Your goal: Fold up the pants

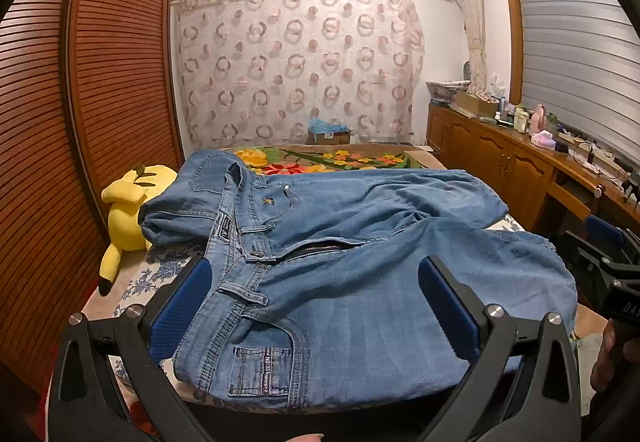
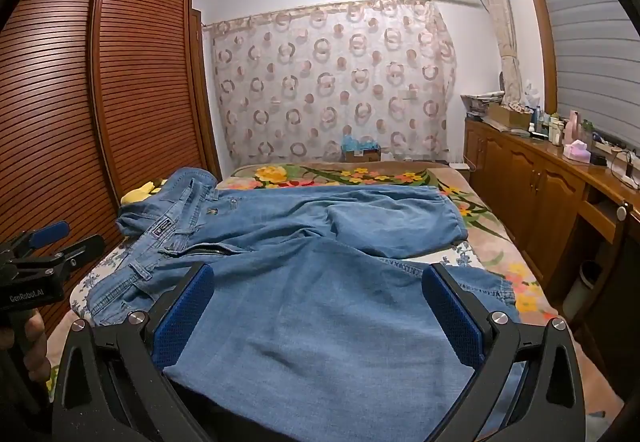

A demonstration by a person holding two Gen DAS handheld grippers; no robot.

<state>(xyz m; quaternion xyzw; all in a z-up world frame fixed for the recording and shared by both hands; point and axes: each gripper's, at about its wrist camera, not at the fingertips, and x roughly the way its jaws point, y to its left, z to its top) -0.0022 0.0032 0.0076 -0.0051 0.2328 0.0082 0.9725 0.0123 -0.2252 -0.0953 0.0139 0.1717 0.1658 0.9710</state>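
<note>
Blue denim pants [image 1: 340, 282] lie spread on the bed, front up, waistband to the left and both legs running right; the zipper is open. My left gripper [image 1: 316, 302] is open and empty, its blue pads either side of the near hip and pocket area. My right gripper [image 2: 320, 310] is open and empty above the near leg of the pants [image 2: 320, 322]. The far leg [image 2: 380, 218] lies behind it. The left gripper also shows at the left edge of the right wrist view [image 2: 52, 246], and the right gripper at the right edge of the left wrist view [image 1: 600, 254].
The bed [image 2: 500, 254] has a floral cover. A yellow plush toy [image 1: 124, 214] lies at its left by the slatted wardrobe [image 1: 80, 122]. A wooden cabinet [image 2: 540, 182] with bottles runs along the right wall. A cardboard box [image 2: 360, 152] sits past the bed's far end.
</note>
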